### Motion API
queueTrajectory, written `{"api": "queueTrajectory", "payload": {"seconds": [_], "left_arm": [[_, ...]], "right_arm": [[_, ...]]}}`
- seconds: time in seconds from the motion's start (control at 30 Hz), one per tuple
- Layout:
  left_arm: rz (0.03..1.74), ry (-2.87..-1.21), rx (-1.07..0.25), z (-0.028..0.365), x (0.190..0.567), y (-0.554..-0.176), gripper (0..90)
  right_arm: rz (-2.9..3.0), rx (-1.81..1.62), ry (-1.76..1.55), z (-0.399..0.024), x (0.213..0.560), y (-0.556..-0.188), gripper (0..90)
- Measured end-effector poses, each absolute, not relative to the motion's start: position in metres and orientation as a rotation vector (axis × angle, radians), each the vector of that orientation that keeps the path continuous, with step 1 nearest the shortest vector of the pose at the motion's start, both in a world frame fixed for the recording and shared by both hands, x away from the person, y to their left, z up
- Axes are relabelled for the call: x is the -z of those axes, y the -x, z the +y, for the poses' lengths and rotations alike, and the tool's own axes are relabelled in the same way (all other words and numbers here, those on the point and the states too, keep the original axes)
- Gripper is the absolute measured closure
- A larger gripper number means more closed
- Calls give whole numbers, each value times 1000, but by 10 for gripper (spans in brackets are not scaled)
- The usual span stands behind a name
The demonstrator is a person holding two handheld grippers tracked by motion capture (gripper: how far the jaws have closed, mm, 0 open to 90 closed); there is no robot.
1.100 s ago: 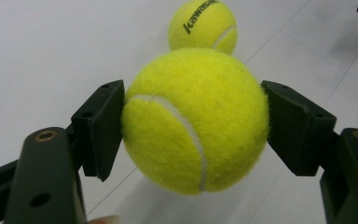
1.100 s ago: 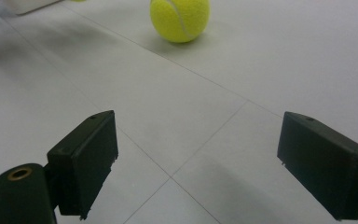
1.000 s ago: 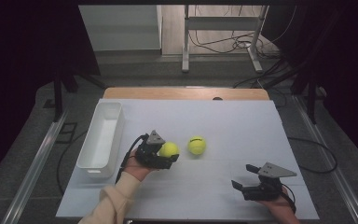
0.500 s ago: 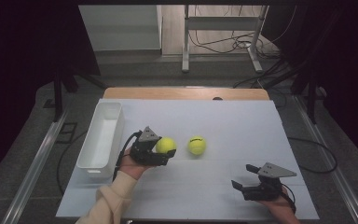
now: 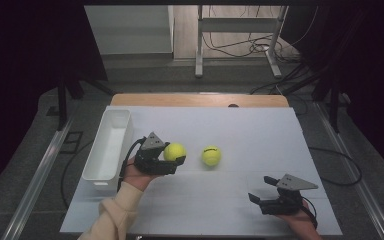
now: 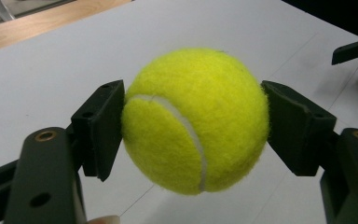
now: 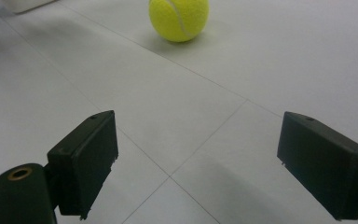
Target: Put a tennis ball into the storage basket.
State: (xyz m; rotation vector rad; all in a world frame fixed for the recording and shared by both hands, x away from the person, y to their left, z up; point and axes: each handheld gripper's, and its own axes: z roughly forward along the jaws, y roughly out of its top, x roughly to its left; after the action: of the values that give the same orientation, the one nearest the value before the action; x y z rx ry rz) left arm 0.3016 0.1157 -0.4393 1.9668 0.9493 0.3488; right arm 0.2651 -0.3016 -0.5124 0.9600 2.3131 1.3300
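Observation:
My left gripper [image 5: 174,156] is shut on a yellow tennis ball [image 5: 174,151] and holds it above the white table, left of centre. In the left gripper view that held ball [image 6: 195,120] sits squeezed between both pads [image 6: 101,125]. A second tennis ball [image 5: 211,155] lies on the table just to the right of it, apart from both grippers; the right gripper view shows this ball [image 7: 179,18] far ahead. My right gripper [image 5: 261,190] rests low near the table's front right, open, with nothing between its jaws [image 7: 198,163].
A long white bin [image 5: 108,145] stands along the table's left side, just left of my left hand. The white table [image 5: 260,130] has a wooden strip at its far edge. Cables and metal legs lie on the floor beyond it.
My left gripper has carried its ball a little to the left and up, away from the second ball and toward the bin. The right gripper has stayed put.

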Motion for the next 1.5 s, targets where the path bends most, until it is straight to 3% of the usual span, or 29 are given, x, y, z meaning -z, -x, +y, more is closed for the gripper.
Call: {"api": "queueTrajectory", "payload": {"seconds": [1.5], "left_arm": [[1042,-1844,-467,152,405,-319,263]], "right_arm": [[2303,-1320,-969,-302,513,-266,129]]}}
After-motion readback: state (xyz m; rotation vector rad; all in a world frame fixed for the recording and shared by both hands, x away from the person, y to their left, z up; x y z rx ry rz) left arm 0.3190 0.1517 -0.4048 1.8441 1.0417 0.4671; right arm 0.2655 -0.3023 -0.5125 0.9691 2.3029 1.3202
